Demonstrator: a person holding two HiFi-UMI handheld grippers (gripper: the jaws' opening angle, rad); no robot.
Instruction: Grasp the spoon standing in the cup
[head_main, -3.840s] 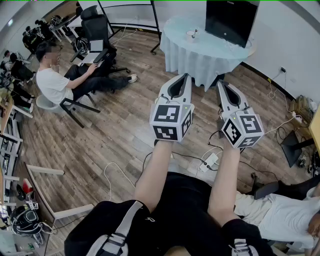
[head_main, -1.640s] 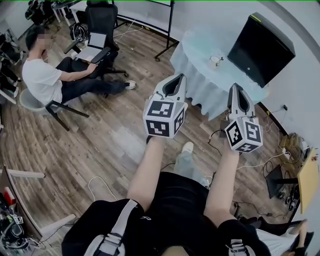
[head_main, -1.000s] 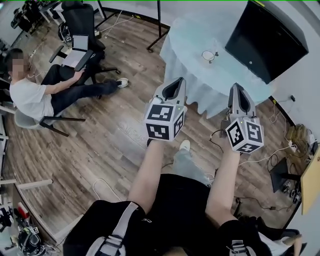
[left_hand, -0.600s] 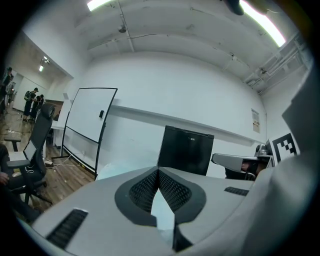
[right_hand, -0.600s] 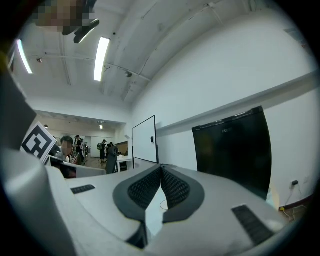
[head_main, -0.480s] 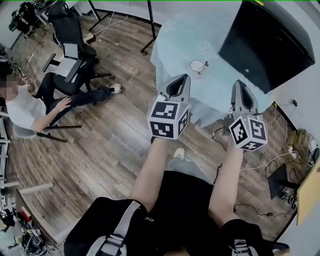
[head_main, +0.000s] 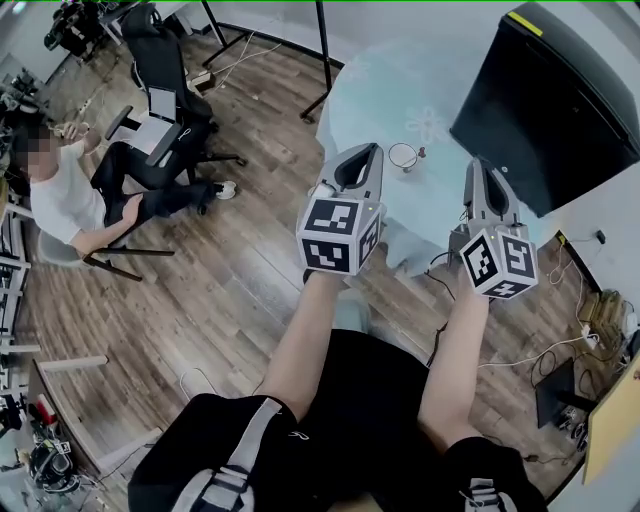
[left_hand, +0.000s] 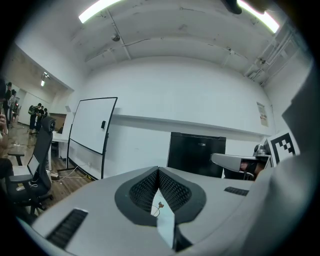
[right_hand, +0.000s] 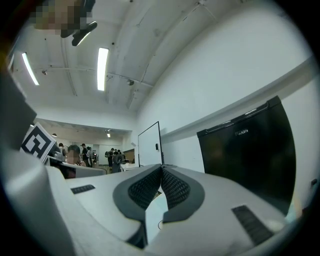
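Approach stage, seemingly: holding left gripper (head_main: 370, 150) and right gripper (head_main: 478, 165) up near the edge of the cloth-covered table (head_main: 370, 90), both with jaws pressed together and gripping nothing. Aiming toward the cup (head_main: 402, 156) on that table, in line between the two grippers, with the spoon (head_main: 420, 153) apparently poking out at its right. Needing next: closing in, parting one gripper's jaws, straddling the spoon handle before squeezing.

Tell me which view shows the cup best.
The head view: the cup stands whole on the round table. The left gripper view shows only a distant speck; the right gripper view shows nothing clear.
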